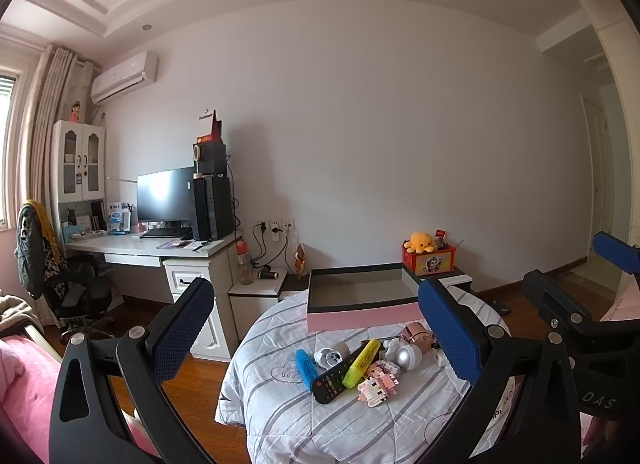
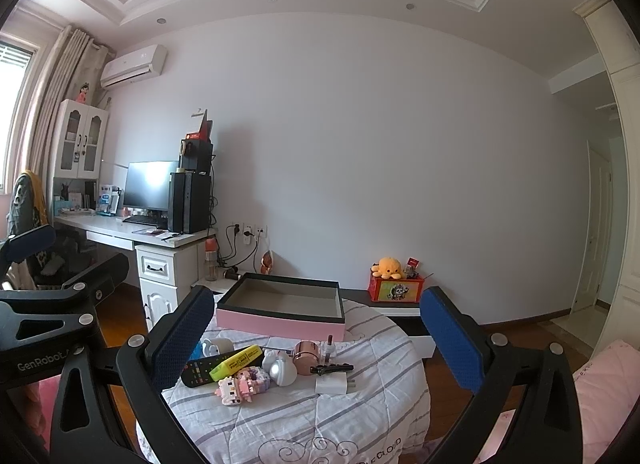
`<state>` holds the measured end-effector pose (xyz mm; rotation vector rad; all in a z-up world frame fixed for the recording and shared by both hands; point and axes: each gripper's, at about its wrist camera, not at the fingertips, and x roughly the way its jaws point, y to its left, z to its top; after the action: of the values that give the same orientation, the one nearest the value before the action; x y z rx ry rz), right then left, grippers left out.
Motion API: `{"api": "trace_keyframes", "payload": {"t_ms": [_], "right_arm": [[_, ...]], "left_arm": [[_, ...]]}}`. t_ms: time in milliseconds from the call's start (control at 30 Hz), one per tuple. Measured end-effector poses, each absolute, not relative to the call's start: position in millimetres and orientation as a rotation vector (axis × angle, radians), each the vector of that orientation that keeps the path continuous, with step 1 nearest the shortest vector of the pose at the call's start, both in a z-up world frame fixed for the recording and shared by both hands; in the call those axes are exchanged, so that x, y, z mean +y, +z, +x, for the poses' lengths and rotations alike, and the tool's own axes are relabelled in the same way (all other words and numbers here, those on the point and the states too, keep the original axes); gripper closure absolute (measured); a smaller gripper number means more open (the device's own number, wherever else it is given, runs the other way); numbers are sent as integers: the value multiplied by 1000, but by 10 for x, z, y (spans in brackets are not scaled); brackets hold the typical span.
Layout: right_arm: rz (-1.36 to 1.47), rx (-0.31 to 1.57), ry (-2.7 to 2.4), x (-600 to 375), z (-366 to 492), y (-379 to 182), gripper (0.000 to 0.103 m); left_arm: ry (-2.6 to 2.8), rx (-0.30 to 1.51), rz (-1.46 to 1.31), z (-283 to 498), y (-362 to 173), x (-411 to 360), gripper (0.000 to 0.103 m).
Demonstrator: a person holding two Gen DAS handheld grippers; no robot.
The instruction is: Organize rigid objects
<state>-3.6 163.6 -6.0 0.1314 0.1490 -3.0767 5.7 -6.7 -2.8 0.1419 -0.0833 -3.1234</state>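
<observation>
Both grippers were held above and short of the round quilted table (image 2: 304,416), each with jaws spread fully wide and nothing between them: the left gripper (image 1: 316,328) and the right gripper (image 2: 316,336). The task objects lay in a tight cluster at the table centre, with the empty pink box (image 2: 280,322) at 12 o'clock from them. The principal risk was crowding: the yellow highlighter (image 2: 236,362) lay across the black remote (image 2: 200,372) and touched the pink block figure (image 2: 240,384), so a closing finger was likely to catch or push a neighbour. The white rounded toy (image 2: 283,371) and the rose-gold jar (image 2: 307,356) appeared liable to roll on the soft quilt. The blue highlighter (image 1: 306,368), at 9 o'clock in the cluster, sat nearest the table edge and could be pushed off. The black hair clip (image 2: 332,369) and white charger (image 2: 332,383) lay at 3 o'clock. The two grippers stood close together and could collide.
</observation>
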Motion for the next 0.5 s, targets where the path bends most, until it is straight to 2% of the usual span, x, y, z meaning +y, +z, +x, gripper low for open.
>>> {"api": "trace_keyframes", "payload": {"t_ms": [500], "right_arm": [[228, 150, -3066, 1660, -276, -279, 0]], "left_arm": [[-3125, -86, 254, -223, -299, -16, 0]]}}
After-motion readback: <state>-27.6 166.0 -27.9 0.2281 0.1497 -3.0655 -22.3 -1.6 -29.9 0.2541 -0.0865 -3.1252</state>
